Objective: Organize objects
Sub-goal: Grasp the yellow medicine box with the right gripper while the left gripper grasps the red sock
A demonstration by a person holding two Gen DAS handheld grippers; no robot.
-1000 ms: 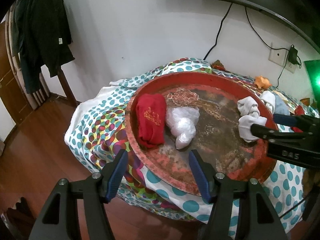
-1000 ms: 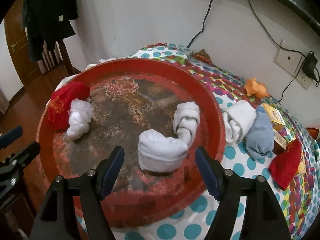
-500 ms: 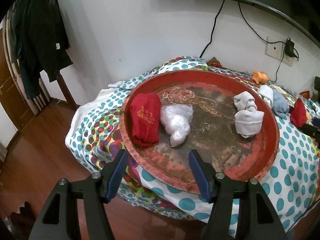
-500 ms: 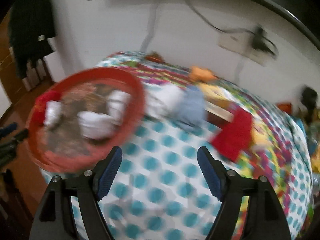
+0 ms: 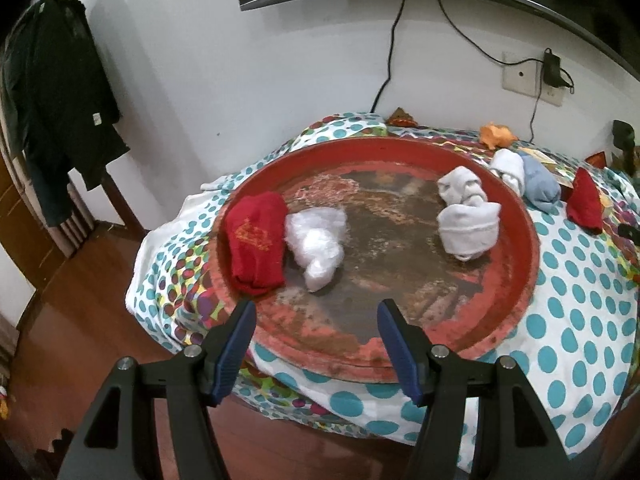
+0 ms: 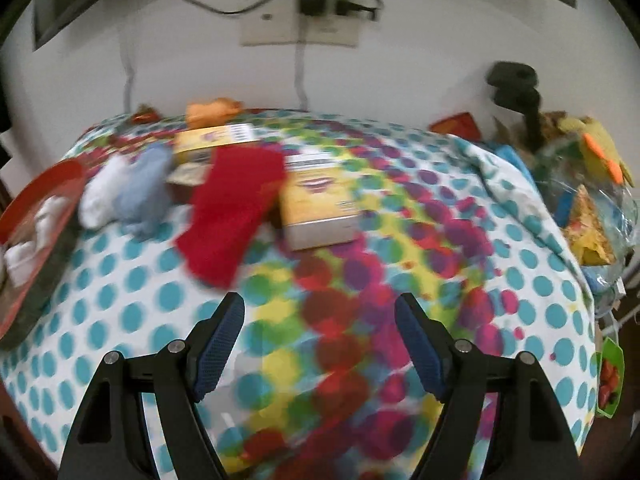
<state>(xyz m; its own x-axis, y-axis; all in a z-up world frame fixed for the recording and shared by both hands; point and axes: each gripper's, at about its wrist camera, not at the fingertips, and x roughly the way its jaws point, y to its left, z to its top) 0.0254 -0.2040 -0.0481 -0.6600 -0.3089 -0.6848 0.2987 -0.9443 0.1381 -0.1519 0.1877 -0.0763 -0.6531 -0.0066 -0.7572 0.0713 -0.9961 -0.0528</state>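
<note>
From the left wrist, the left gripper [image 5: 316, 344] hangs with its jaws spread wide and nothing between them, above the near rim of the one round red tray [image 5: 524, 268] that lies on the dotted cloth [image 5: 576, 320]. Four bundles lie in the tray: one red sock roll [image 5: 256, 248] at its left edge, one clear plastic bag [image 5: 318, 242] touching that roll's right side, and two white sock rolls [image 5: 468, 210] pressed together near its right edge. On the cloth just past the tray's far right rim lie one more white roll [image 5: 508, 168], one pale blue roll [image 5: 540, 184] against it, and one red sock [image 5: 584, 204] further right, apart from them. An orange toy [image 5: 496, 134] sits at the cloth's far edge. A second ago the other gripper reached over the tray's right edge beside the white rolls; it is gone from this view, and the tray's contents lie as before.

From the right wrist, blurred, the right gripper [image 6: 320, 344] has just been opening and stands wide with nothing between its jaws, over bare cloth [image 6: 520, 280]. A second ago it faced the tray with a white roll just ahead of it; the tray [image 6: 44, 184] is at the left border. Ahead lie one white roll [image 6: 102, 194], one blue roll [image 6: 148, 192], one red sock [image 6: 232, 216] and two yellow boxes [image 6: 320, 208], the red sock overlapping both.
</note>
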